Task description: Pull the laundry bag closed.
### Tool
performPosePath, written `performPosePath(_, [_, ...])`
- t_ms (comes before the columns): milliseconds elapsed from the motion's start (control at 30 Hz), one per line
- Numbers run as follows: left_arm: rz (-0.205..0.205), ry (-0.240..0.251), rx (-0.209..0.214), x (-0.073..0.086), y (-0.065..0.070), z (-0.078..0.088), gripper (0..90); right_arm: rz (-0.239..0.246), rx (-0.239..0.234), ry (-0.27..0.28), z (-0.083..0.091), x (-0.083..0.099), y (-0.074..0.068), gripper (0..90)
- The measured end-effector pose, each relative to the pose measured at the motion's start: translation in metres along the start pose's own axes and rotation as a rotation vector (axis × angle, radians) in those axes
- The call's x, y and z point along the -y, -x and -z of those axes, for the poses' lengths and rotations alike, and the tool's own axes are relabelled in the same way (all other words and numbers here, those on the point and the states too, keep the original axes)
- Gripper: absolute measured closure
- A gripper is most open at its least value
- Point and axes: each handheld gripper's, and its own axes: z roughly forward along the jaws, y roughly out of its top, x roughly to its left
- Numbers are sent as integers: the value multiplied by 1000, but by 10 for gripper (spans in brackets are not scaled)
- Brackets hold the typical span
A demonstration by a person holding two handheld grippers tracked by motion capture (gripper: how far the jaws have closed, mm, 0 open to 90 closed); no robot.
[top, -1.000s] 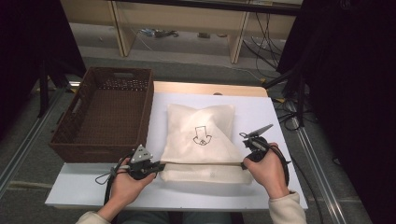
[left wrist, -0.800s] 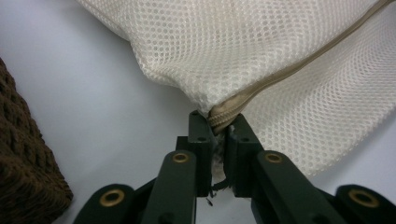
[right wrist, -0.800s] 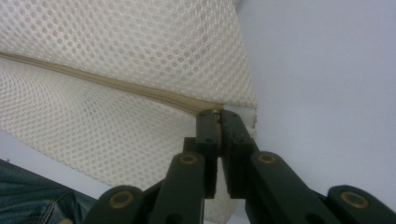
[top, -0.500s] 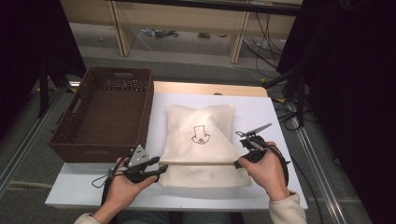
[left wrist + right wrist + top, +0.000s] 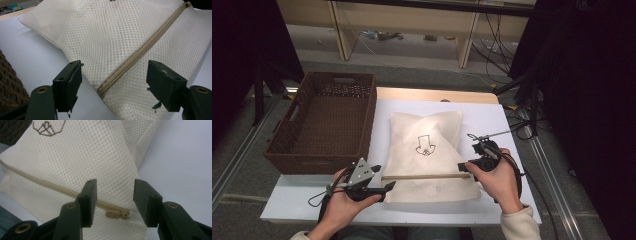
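A white mesh bag [image 5: 427,150] with a black printed figure [image 5: 425,145] lies flat on the white tabletop [image 5: 492,120]. Its beige zipper [image 5: 422,176] runs across the near part. My left gripper [image 5: 387,187] sits at the zipper's left end, its jaws having just been opening. In the left gripper view the left gripper [image 5: 113,82] stands open with the zipper end [image 5: 106,86] between the jaws, untouched. My right gripper [image 5: 462,166] is at the right end, also just opened. The right gripper [image 5: 115,200] is apart from the zipper pull [image 5: 113,214] lying between its jaws.
A brown wicker basket [image 5: 327,120] stands on the table's left side, close to the bag's left edge and to my left hand. Bare white tabletop lies right of the bag. Shelves and cables are beyond the table's far edge.
Both grippers' jaws have opened and let go of the zipper's ends. The bag lies still on the table and both hands have stayed in place.
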Motion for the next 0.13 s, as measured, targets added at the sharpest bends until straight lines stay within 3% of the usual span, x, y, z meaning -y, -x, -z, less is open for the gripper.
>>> performPosePath(33, [3,-1,5,0,0,0,288,-35,3,-5,1,0,0,549])
performPosePath(133, [0,-2,7,0,0,-1,300,-33,16,6,0,0,7,549])
